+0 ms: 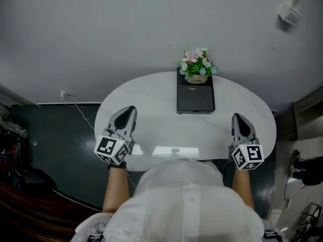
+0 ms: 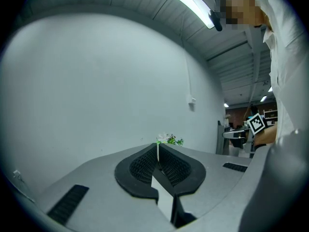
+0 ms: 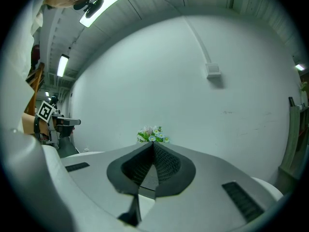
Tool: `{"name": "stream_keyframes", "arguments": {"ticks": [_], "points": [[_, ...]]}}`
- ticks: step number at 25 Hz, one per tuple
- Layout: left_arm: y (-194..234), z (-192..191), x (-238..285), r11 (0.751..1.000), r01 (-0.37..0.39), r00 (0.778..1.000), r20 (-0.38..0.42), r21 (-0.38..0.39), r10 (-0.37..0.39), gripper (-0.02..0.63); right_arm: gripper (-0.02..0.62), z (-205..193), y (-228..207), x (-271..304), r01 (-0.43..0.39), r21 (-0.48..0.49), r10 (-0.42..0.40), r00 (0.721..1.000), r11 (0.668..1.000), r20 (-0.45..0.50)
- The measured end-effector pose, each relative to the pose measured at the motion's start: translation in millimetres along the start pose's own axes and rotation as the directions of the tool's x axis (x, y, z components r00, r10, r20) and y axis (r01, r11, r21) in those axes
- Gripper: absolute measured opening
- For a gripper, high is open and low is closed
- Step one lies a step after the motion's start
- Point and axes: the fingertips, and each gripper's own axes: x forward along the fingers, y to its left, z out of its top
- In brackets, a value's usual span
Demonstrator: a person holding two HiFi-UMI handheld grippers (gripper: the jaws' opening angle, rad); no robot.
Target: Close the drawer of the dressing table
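Observation:
The white oval dressing table (image 1: 151, 100) stands against a pale wall. No drawer front shows in any view; the table's near edge is hidden by my white shirt (image 1: 186, 200). My left gripper (image 1: 128, 110) hovers over the table's left part, its jaws pressed together and empty. My right gripper (image 1: 237, 118) hovers over the right part, also shut on nothing. In the left gripper view the left gripper (image 2: 158, 146) points toward the flowers (image 2: 169, 139). In the right gripper view the right gripper (image 3: 153, 144) points at the same flowers (image 3: 152, 135).
A flat black box (image 1: 195, 98) lies at the table's back middle, with a small pot of flowers (image 1: 197, 69) behind it. A cable (image 1: 75, 104) runs along the dark floor at the left. Dark clutter (image 1: 15, 155) sits at far left, and a wall socket (image 1: 290, 15) at the upper right.

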Motion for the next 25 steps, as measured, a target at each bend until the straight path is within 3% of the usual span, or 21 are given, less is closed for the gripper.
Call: {"name": "stream_keyframes", "arguments": {"ticks": [25], "points": [[7.4,-2.8,9.0,1.0,0.004,1.0,0.005,-0.02,-0.004,0.02,0.009,3.0,9.6,19.5,-0.042,-0.037,0.041,0.999,0.998,-0.021]]}}
